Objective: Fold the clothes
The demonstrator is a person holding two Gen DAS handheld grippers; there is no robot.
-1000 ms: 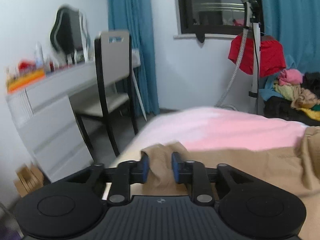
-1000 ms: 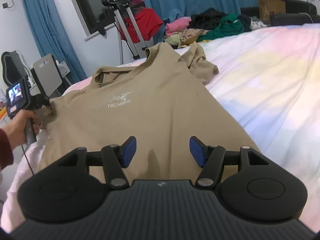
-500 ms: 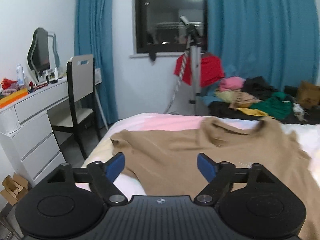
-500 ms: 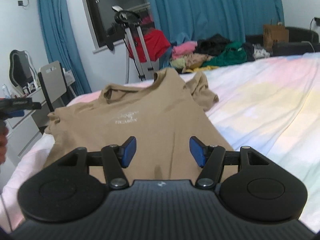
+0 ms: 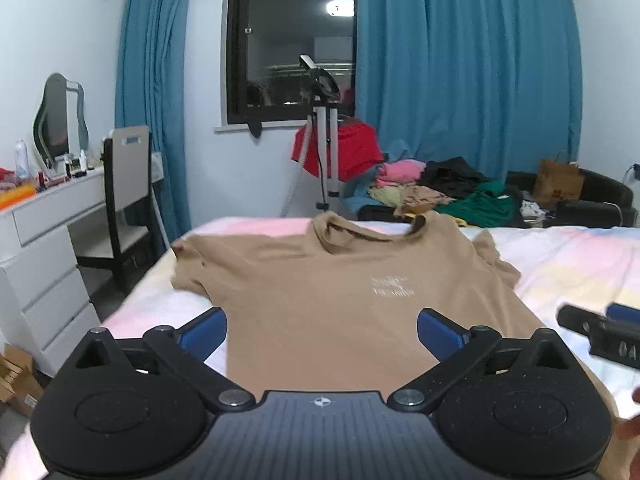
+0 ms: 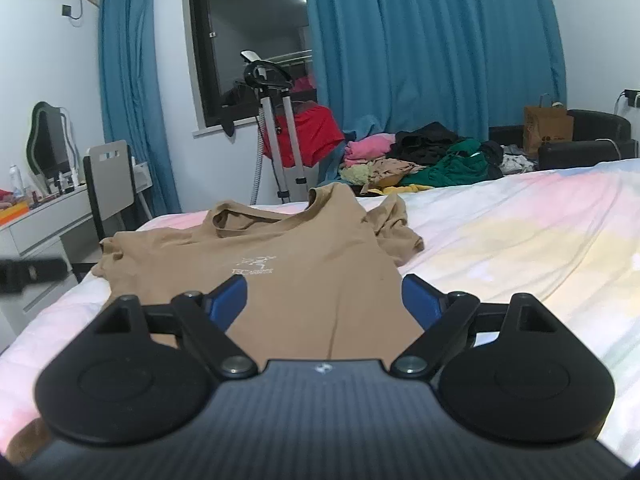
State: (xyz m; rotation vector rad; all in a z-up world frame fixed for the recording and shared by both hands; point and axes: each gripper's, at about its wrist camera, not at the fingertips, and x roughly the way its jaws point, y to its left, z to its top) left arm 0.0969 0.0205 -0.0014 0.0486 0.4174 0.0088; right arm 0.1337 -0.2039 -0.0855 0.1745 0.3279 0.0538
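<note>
Tan t-shirt [image 5: 332,300] lay spread face-up on the bed [image 5: 568,264], collar toward the window, hem toward both tools; probably flattened that way so the fold lines could be read. Far sleeve [image 6: 394,226] sat bunched and crumpled beside the body, near sleeve [image 5: 188,264] flat by the bed edge. Left gripper [image 5: 322,334] hovered above the hem end, jaws opening wide, nothing clamped between the blue pads [image 5: 202,332]. Right gripper [image 6: 324,298] likewise over the hem, jaws opening, cloth visible beneath but not pinched. Looked like a free pose for picking the next hold, likely a sleeve or side edge. Writing: small white chest logo [image 6: 256,266] with a line of text under it, too blurred to read for certain. Brown paper bag [image 6: 548,128] at the far wall carried a dark print, unreadable. Heap of unfolded clothes [image 5: 436,194] waited beyond the bed.
</note>
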